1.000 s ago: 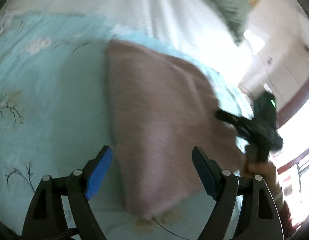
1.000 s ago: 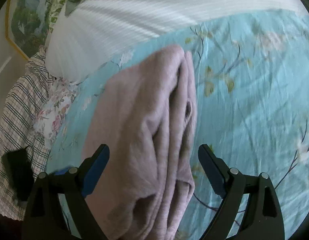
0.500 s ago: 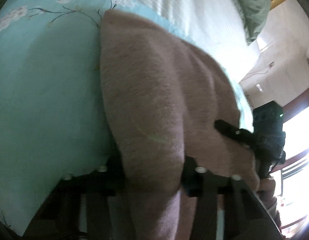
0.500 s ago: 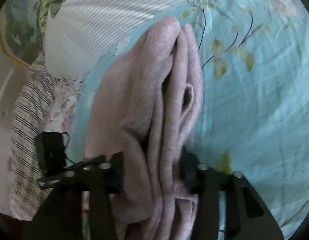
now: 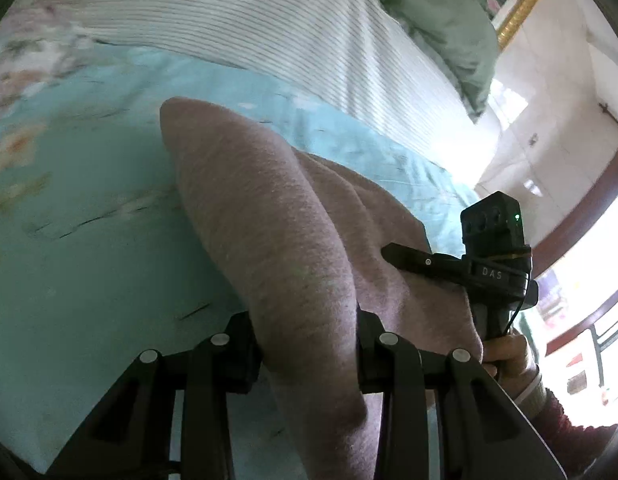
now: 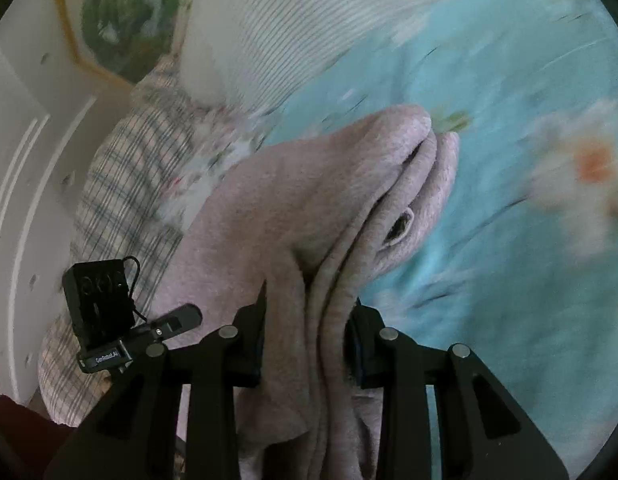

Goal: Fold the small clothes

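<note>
A folded pink knit garment (image 5: 269,220) hangs lifted off the teal floral bedsheet (image 5: 89,240), held at both near corners. My left gripper (image 5: 305,344) has a thick fold of it between its jaws, which are still closing; the pads press on the cloth. In the right wrist view, several layered edges of the pink garment (image 6: 309,184) are pinched in my right gripper (image 6: 305,344), whose jaws are also closing. Each gripper shows in the other's view: the right gripper (image 5: 405,258) with a hand (image 5: 509,352) on its grip, the left gripper (image 6: 181,316) at lower left.
A white striped quilt (image 5: 269,20) and a green pillow (image 5: 429,12) lie at the head of the bed. Plaid and floral bedding (image 6: 121,168) is bunched at the bed's left side against a white wall (image 6: 21,160). A bright window (image 5: 581,300) is to the right.
Both grippers went from wide open around the garment lying flat to clamped on its near edge. They have since lifted it and swung it across the bed, which now blurs.
</note>
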Available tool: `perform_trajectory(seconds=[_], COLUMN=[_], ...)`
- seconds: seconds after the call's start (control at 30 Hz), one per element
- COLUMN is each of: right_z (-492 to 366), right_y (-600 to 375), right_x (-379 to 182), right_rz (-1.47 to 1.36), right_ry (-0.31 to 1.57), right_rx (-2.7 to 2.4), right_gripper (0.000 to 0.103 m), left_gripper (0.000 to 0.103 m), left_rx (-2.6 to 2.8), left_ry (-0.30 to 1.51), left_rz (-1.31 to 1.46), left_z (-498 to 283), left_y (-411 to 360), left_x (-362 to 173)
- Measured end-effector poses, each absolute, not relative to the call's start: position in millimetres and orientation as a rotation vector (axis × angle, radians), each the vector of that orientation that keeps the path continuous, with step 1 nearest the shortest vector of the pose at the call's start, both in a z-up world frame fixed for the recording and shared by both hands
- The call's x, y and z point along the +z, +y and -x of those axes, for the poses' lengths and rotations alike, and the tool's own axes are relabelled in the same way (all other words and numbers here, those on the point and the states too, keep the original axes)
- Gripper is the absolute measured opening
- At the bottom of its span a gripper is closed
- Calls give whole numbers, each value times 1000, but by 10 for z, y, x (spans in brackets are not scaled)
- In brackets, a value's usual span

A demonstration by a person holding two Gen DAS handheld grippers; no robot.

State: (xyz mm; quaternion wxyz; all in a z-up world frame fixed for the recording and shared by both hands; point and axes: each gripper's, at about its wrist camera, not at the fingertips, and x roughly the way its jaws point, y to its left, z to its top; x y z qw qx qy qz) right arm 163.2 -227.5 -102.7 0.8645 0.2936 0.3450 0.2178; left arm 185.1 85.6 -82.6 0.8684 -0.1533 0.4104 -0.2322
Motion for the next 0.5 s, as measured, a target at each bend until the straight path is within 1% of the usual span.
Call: perform_trajectory(seconds=[0.1,0.2,0.27,0.33,0.37,0.43,0.47,0.5], right_z=[-1693,-1725,-1730,-1714,-1712,-1709,-1708,-1699], right_y=[-2004,-1884,-1847,-1868,-1880,-1910,-1925,-1939], right_x=[-1127,-1245,-1286,-1340,-1359,-1382,-1383,-1373], right_rz=[-596,-590,-574,-575,-577,-588,-594,-592], right_ry=[745,781,800,816,820,829,837,842], right_rx=[486,475,454,437,430,421,413,403], right_gripper=[33,33,33,34,35,42,46,48], left_gripper=[35,36,41,49,52,58,59,60], left_rx=[-437,-394,-365,-346,-341,-332,-327,-323], left_ry=[864,906,930,934,936,948,953,953], left_rz=[338,344,353,358,366,371,371,370], left_z=[-1683,-1596,-1551,-1512,-1503,-1472,-1464,-1453], left_y=[1092,1185,1200,1204,1215,1235,1257,1266], left_x=[-914,-1148,-1296,-1371,-1388,-1394,-1401,-1394])
